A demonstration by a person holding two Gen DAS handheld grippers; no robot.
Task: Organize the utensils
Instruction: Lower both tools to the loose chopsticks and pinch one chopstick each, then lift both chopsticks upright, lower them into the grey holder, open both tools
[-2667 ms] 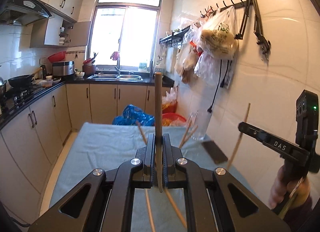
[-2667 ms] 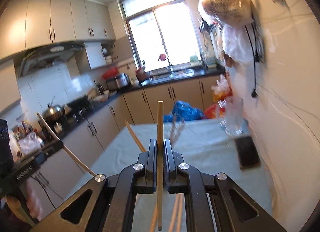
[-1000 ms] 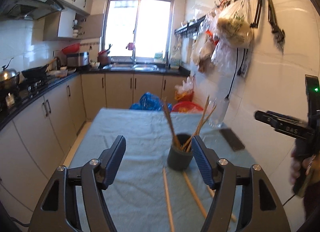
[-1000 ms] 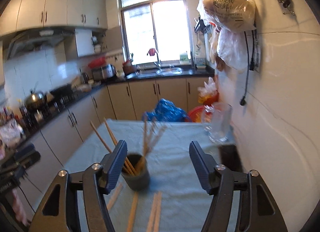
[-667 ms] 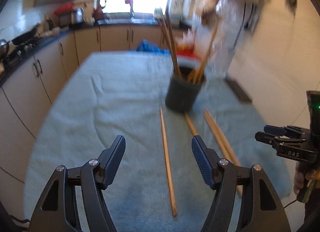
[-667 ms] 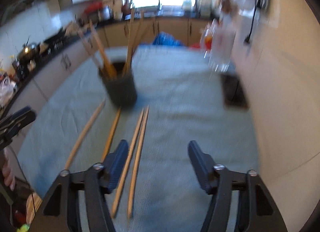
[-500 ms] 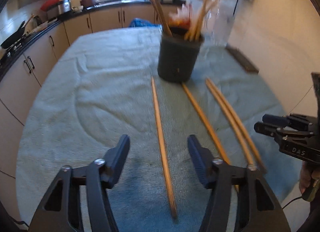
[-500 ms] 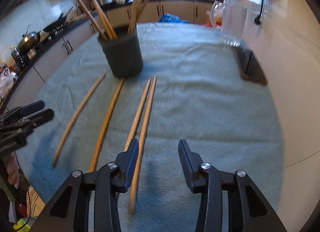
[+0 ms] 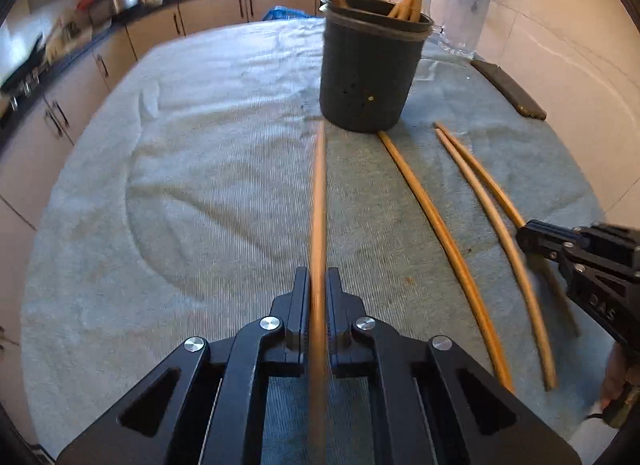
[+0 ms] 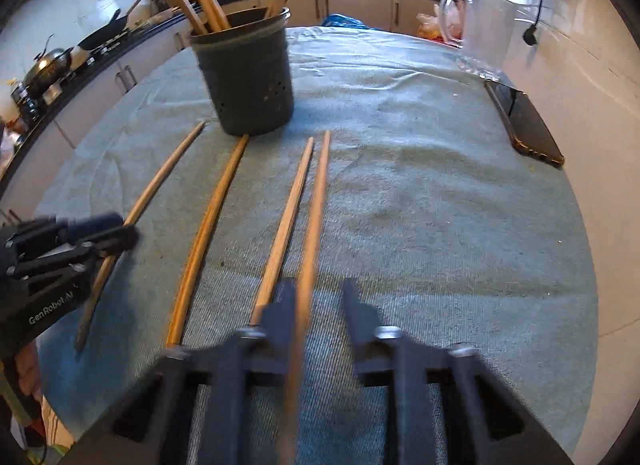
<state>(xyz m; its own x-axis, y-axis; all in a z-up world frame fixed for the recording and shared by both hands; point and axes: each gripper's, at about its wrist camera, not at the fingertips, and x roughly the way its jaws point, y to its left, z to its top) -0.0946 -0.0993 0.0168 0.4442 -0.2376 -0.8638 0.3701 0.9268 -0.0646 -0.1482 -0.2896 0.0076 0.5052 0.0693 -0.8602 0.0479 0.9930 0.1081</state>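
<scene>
A dark utensil holder (image 9: 372,73) with several wooden chopsticks in it stands on the teal cloth; it also shows in the right wrist view (image 10: 244,81). Several chopsticks lie on the cloth before it. My left gripper (image 9: 318,285) is shut on the leftmost chopstick (image 9: 319,193), down at the cloth. My right gripper (image 10: 318,297) is partly open around the rightmost chopstick (image 10: 316,205), whose near end lies against the left finger. The other two chopsticks (image 10: 208,225) (image 10: 286,221) lie between.
A dark phone (image 10: 524,125) lies at the right of the table by the tiled wall. A glass jug (image 10: 484,33) stands behind it. Kitchen counters run along the left and far sides. The teal cloth (image 9: 180,169) covers the table.
Both grippers dropped a chopstick each into the holder, opened, and came down to the table. The left has closed on the leftmost lying chopstick; the right has narrowed around the rightmost one.
</scene>
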